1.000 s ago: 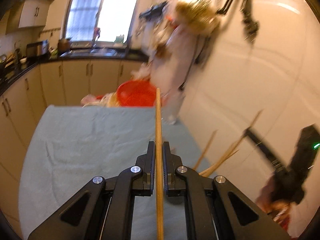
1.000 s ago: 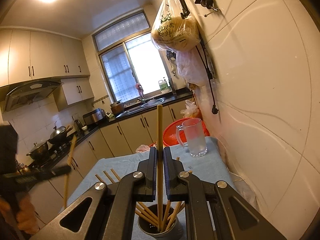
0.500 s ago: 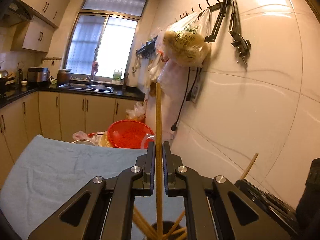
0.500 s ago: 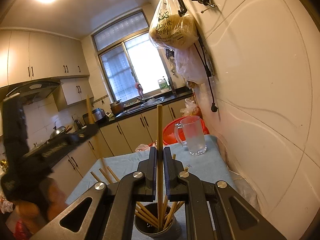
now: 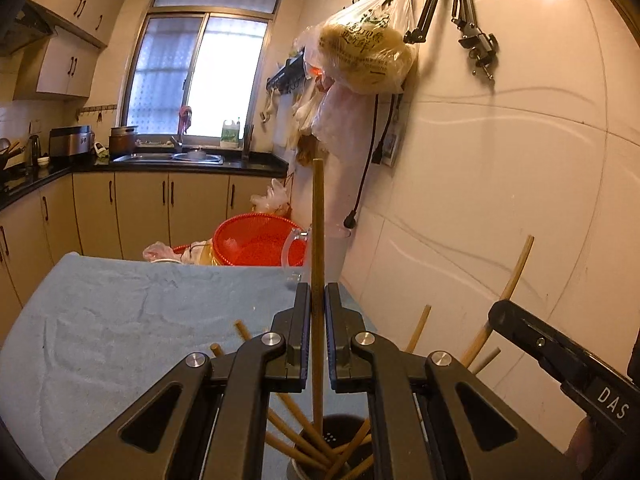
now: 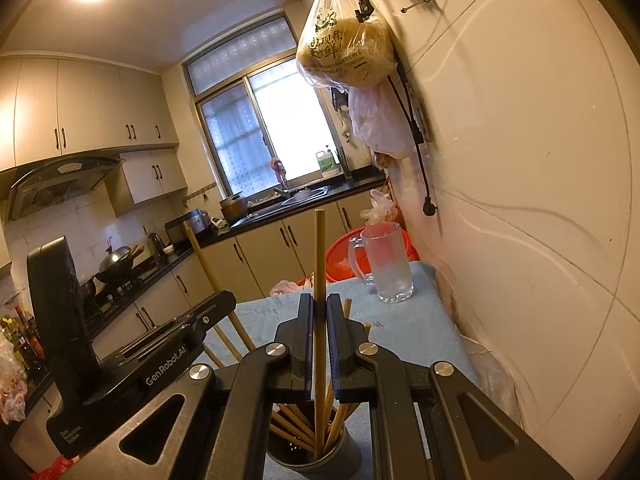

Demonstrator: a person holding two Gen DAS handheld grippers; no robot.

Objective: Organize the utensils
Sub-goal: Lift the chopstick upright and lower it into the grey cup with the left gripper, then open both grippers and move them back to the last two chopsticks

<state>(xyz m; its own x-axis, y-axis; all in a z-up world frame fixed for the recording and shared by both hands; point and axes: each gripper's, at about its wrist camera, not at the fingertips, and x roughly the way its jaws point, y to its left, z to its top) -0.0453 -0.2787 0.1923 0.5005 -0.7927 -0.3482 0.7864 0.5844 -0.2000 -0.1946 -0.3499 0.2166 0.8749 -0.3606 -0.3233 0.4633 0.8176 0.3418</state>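
My left gripper (image 5: 318, 336) was clamped on a wooden chopstick (image 5: 318, 240), its jaws pressed tight against the stick on both sides. The chopstick stood upright, its lower end down inside the dark holder (image 5: 340, 440) just below the gripper, among several other chopsticks (image 5: 296, 432) that leaned out at different angles.

My right gripper (image 6: 319, 340) was likewise closed on a second chopstick (image 6: 319, 256), also upright, with its lower end reaching into the same holder (image 6: 308, 456) where the other sticks (image 6: 288, 424) fanned out. From the right camera I saw my left gripper (image 6: 216, 308) coming in from the left beside the holder, its own stick (image 6: 202, 256) rising at a slant.

The holder sat on a table covered with a pale blue cloth (image 5: 120, 320). Farther back on the cloth stood a clear glass mug (image 6: 386, 264), close to the wall, and behind it a red basket (image 5: 256, 240).
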